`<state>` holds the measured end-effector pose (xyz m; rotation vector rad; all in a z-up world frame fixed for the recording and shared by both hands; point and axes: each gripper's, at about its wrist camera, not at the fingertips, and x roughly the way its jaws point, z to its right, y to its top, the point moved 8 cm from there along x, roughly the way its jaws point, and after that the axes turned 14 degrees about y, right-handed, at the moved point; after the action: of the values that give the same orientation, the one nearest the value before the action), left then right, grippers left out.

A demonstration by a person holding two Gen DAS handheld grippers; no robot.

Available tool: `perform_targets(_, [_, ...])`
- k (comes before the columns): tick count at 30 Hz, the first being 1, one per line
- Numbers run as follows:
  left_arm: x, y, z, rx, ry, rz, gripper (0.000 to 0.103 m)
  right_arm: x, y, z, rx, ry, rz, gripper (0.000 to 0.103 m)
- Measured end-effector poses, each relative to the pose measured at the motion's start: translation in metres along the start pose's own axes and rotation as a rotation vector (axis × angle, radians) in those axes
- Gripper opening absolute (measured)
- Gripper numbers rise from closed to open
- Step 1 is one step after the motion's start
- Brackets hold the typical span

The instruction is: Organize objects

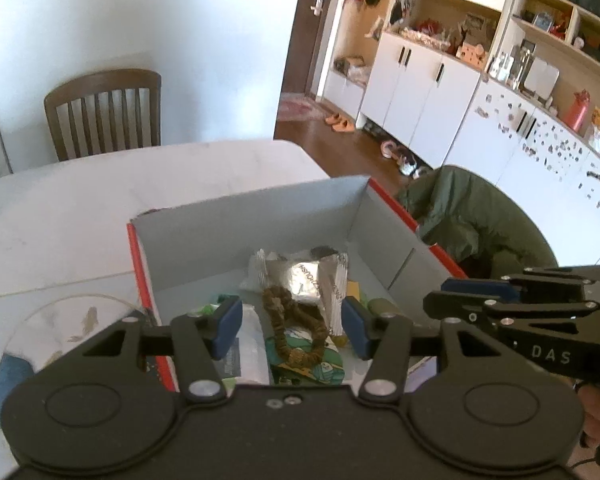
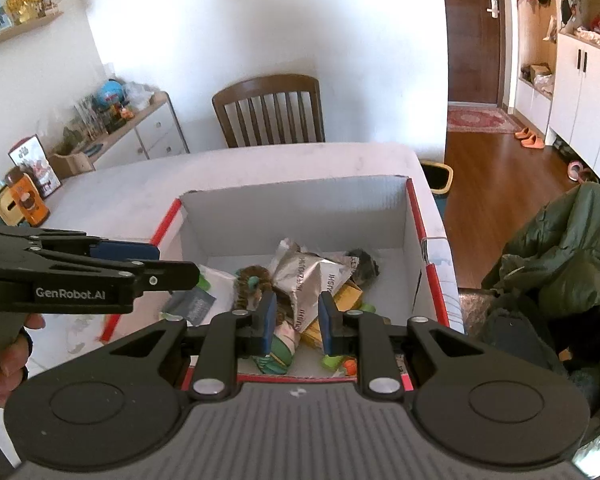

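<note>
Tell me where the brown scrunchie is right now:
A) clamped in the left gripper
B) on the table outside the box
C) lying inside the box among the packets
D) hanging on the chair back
C: the brown scrunchie lies loose inside the box beside the silver packet; the left gripper hangs open above it, and the right gripper holds nothing either.

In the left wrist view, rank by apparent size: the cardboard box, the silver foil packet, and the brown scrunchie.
1. cardboard box, clearly largest.
2. silver foil packet.
3. brown scrunchie; it looks close in extent to the packet and lies nearer the camera, so their order is unsure.
</note>
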<state>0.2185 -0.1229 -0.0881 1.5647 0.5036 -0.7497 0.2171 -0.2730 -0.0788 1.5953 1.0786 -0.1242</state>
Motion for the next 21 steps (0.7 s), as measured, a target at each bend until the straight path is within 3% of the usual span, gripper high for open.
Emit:
perform_targets(10, [-0.036, 0.000, -0.001, -0.006, 0.005, 0.073, 0.060, -0.024, -0.003, -0.017, 0.010, 0.016, 0.045, 0.022])
perform_targets(13, [-0.043, -0.002, -0.001, -0.010, 0.002, 0.082, 0.062, -0.029, -0.003, -0.022, 0.004, 0.014, 0.063, 0.029])
perform_targets(19, [-0.051, -0.006, -0.003, -0.007, 0.021, 0.108, 0.065, -0.037, -0.004, -0.032, -0.012, 0.021, 0.090, 0.032])
perform_targets(21, [-0.053, -0.007, -0.003, -0.009, 0.022, 0.114, 0.071, -0.039, -0.004, -0.034, -0.021, 0.020, 0.097, 0.051])
